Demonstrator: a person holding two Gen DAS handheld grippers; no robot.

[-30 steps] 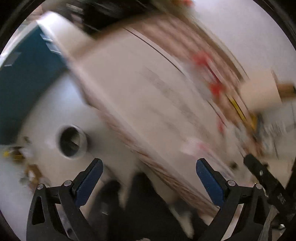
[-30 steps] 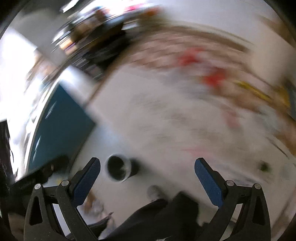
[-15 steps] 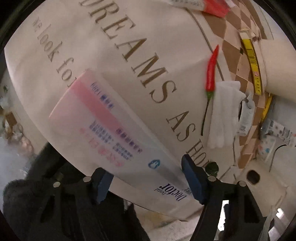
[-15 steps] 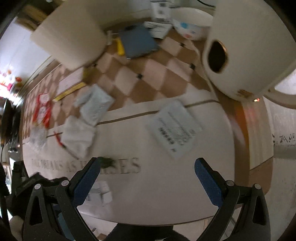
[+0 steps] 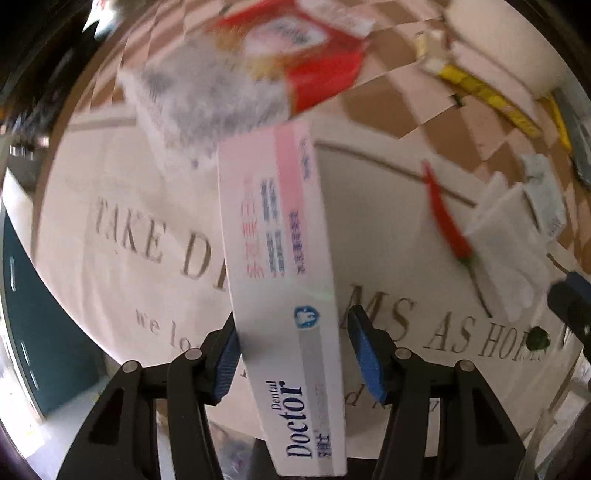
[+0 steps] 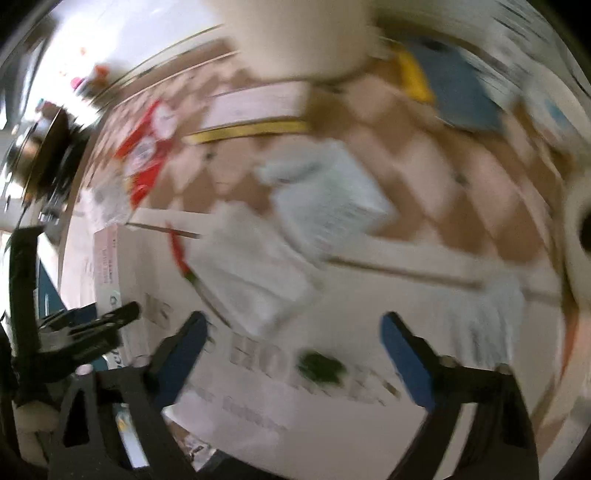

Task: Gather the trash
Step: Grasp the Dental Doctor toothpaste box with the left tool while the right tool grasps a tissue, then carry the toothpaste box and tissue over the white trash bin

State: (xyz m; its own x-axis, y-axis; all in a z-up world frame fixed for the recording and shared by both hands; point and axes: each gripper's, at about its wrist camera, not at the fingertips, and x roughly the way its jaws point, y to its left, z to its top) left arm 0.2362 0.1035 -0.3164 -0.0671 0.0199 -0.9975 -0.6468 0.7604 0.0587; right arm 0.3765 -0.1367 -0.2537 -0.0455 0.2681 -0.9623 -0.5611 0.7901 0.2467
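A long white and pink toothpaste box marked "Dental Doctor" lies on the printed tablecloth, between the blue pads of my left gripper. The jaws stand close on both sides of the box; contact is not clear. The box also shows at the left of the right wrist view. My right gripper is open and empty above a white folded tissue and a small dark green scrap. A red chilli lies beside the tissue.
A red snack wrapper and a grey-white packet lie beyond the box. A yellow strip, a pale packet and a blue flat item lie on the chequered part. A white cylinder stands at the back.
Both cameras swung from the floor to the table. My left gripper has turned along the toothpaste box and its jaws have narrowed around it. My right gripper moved lower over the tissue.
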